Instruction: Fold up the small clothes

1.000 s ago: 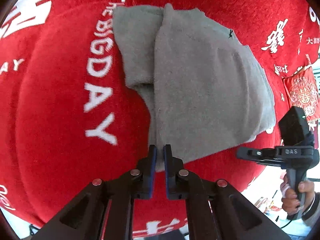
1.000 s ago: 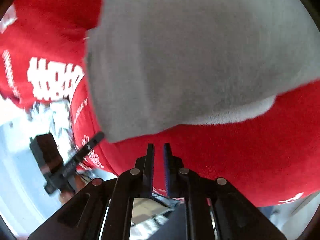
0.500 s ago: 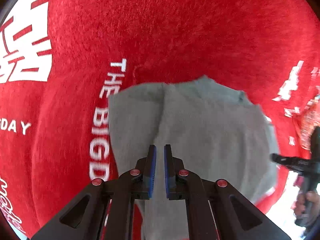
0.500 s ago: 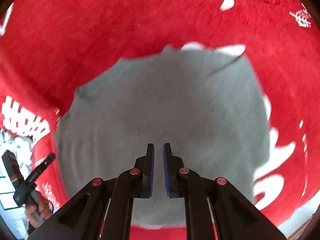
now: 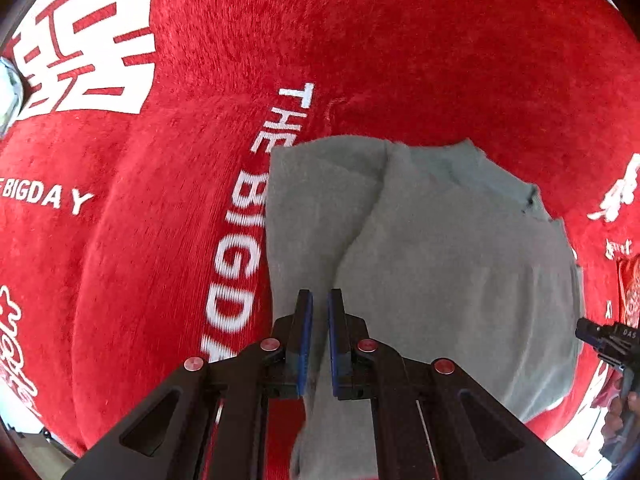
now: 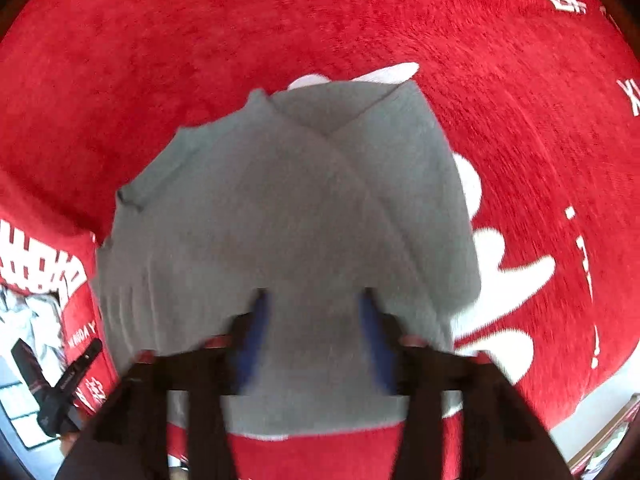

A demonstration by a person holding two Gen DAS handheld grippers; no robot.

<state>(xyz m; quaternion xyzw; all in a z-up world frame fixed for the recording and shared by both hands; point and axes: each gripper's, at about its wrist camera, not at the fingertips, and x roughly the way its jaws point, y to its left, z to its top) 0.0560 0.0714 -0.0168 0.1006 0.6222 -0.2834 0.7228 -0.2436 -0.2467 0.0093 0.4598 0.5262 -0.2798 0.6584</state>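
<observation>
Grey folded garment (image 5: 440, 272) lies flat on red plush blanket (image 5: 400, 40) with white lettering. In the left wrist view it spreads from centre out to 3 o'clock, one flap overlapping at its 11 o'clock corner. Left gripper (image 5: 318, 344) points steeply down over the garment's left part, blue-padded jaws together with only a thin slit; no cloth seen pinched between them. "THE BIGDAY" lettering (image 5: 248, 216) runs along the garment's 9 o'clock edge, partly covered.

Right wrist view: right gripper (image 6: 312, 336) is motion-blurred, jaws opening, standing apart over the garment's near edge at 6 o'clock; cloth shows between them, pads not pressing it. Diagonal fold lines cross near the garment's 12 o'clock end. The other gripper shows at 8 o'clock, off the blanket's edge.
</observation>
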